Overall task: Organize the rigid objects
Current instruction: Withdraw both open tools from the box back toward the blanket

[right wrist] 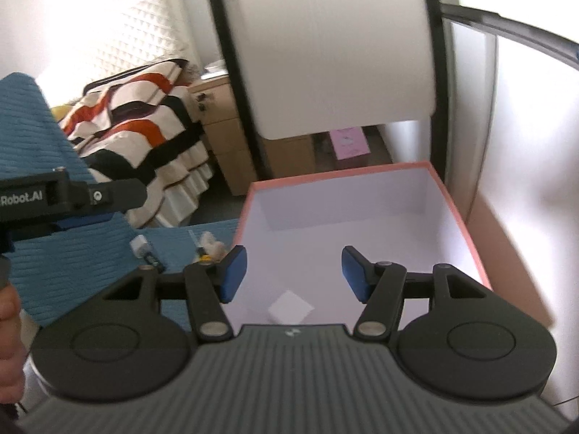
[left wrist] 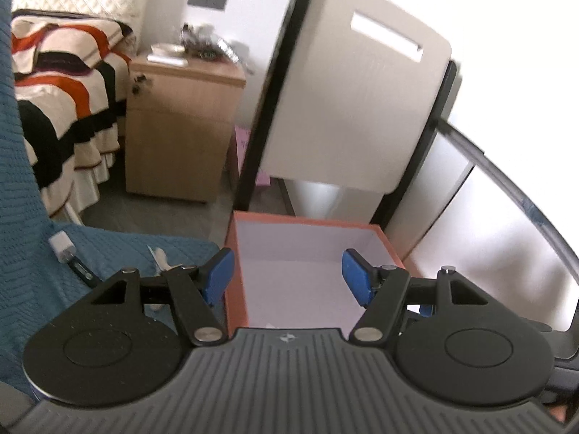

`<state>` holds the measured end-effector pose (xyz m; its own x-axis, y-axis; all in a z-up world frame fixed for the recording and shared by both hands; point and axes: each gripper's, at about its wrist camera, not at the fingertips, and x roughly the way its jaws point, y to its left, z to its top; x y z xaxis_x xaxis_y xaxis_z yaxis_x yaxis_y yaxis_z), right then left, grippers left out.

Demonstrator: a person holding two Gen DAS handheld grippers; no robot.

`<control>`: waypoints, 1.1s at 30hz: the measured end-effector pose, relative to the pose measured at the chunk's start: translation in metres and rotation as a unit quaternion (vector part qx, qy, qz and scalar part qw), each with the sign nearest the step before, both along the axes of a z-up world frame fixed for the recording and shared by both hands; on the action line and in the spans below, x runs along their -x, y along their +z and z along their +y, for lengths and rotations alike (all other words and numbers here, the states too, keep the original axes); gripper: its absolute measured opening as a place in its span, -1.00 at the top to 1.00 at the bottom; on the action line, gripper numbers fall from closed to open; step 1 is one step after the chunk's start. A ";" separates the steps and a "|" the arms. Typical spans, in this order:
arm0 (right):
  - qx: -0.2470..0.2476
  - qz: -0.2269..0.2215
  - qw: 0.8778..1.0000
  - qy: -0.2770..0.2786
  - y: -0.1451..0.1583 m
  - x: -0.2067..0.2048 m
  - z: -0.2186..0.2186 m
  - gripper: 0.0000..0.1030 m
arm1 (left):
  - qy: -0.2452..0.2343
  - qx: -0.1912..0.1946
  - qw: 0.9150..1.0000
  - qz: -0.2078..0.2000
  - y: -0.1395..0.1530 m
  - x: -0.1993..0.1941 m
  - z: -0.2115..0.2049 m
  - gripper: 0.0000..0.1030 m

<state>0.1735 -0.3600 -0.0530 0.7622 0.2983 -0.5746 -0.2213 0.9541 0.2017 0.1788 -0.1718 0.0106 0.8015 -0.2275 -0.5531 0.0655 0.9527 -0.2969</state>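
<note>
Progress check: I'd call this early days. The orange box sits open with its white inside nearly bare; the only thing I can spot in it is a small white square piece lying flat on the floor near the front edge, best seen from the right wrist camera. In the left wrist view just a sliver of it peeks out above the gripper body.

Everything else looks unsorted. On the blue knitted cover, at about 9 o'clock from the box, there's a white charger plug, a dark little thing just beside it that I can't identify, and a pen-like stick next to a pale lump, too blurry to name. Same cluster shows in the left view, with the charger plug at roughly 9 o'clock of the frame.

The right gripper hangs over the near part of the box, jaws spread wide, nothing between the blue pads. The left gripper is the same story: wide apart, empty, straddling the box's left wall.

So my guess is one item in, several left on the cover, and neither gripper carrying anything right now
</note>
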 end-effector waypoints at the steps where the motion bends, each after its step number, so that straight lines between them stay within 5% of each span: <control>1: 0.003 -0.004 1.000 0.004 0.003 0.003 0.005 -0.18 | 0.003 -0.002 1.000 -0.003 0.003 0.005 0.004 -0.38; 14: 0.027 -0.030 0.998 0.036 0.006 0.034 0.064 -0.19 | 0.033 0.002 0.999 -0.021 -0.004 0.059 0.060 -0.38; 33: 0.047 0.006 0.996 0.070 -0.044 0.056 0.123 -0.18 | 0.074 0.029 0.997 -0.013 -0.048 0.078 0.128 -0.38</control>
<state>0.1176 -0.2368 -0.0972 0.7107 0.3447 -0.6133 -0.3509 0.9292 0.1156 0.1005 -0.0441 -0.0376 0.8429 -0.1377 -0.5202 -0.0649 0.9337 -0.3522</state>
